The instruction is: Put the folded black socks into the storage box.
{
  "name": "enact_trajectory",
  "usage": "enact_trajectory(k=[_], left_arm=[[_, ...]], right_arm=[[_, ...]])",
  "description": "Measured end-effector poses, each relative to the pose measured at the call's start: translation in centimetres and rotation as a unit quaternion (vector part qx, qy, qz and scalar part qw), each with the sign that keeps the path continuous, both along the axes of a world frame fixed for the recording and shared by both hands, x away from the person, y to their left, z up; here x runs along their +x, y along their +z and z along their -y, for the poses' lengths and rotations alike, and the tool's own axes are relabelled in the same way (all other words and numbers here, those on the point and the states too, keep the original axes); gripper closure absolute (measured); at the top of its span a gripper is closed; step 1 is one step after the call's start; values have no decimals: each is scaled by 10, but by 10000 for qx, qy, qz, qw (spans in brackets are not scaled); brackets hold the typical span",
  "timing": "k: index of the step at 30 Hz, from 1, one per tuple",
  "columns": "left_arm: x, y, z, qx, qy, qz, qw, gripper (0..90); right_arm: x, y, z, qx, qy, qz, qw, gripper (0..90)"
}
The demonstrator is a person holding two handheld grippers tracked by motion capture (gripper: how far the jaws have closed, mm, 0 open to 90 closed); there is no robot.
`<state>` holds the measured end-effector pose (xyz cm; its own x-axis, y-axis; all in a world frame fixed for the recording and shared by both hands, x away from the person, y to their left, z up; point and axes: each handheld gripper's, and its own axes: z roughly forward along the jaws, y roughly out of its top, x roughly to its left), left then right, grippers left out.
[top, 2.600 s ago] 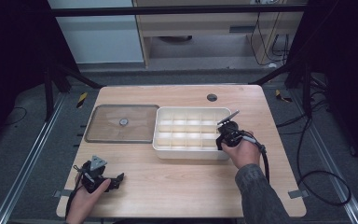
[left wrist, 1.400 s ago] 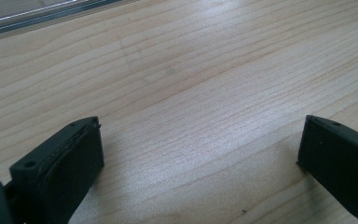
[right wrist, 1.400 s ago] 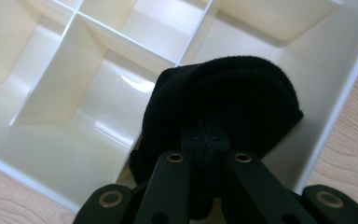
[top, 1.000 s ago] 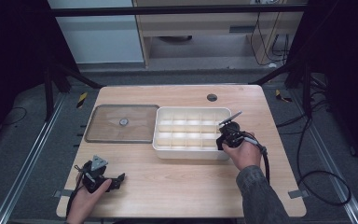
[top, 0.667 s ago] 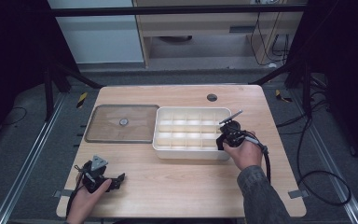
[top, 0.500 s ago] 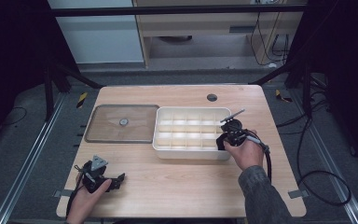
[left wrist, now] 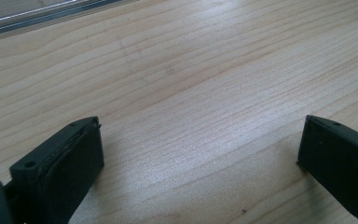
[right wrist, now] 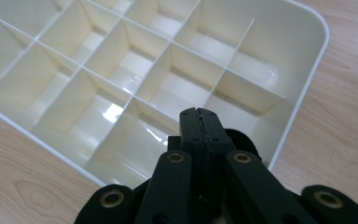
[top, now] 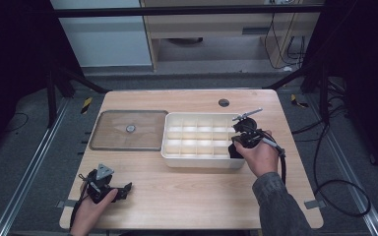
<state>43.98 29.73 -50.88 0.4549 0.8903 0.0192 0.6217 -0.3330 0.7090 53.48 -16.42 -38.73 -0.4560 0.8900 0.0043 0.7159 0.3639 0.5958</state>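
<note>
A white compartment tray (top: 199, 162) lies on the wooden table, right of centre. A hand holds my right gripper (top: 235, 148) over the tray's front right corner, pointing down toward the compartments. In the right gripper view its jaws (right wrist: 199, 115) are pressed together with nothing between them, a little above the tray (right wrist: 318, 29), whose cells look bare. My left gripper (top: 124, 189) rests in a hand near the table's front left corner. In the left gripper view its jaws (left wrist: 200, 154) stand wide apart over bare wood.
A flat clear lid with a small round knob (top: 130, 129) lies left of the tray. A dark round hole (top: 223, 103) sits in the tabletop behind the tray. A cable trails from the right gripper off the table's right side. Dark frame posts stand around the table.
My right gripper has lifted a little over the tray's right end, still shut. The left gripper and the lid have stayed where they were.
</note>
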Motion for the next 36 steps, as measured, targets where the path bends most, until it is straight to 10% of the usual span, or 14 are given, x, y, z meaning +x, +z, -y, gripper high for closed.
enact_trajectory(k=[26, 36], left_arm=[[0, 0, 0, -8, -10, 7, 10000, 0], [-1, 0, 0, -6, -17, 9, 10000, 0]], right_arm=[[-22, 17, -30, 547, 461, 456, 9964, 825], [-35, 27, -30, 677, 478, 590, 9948, 388]])
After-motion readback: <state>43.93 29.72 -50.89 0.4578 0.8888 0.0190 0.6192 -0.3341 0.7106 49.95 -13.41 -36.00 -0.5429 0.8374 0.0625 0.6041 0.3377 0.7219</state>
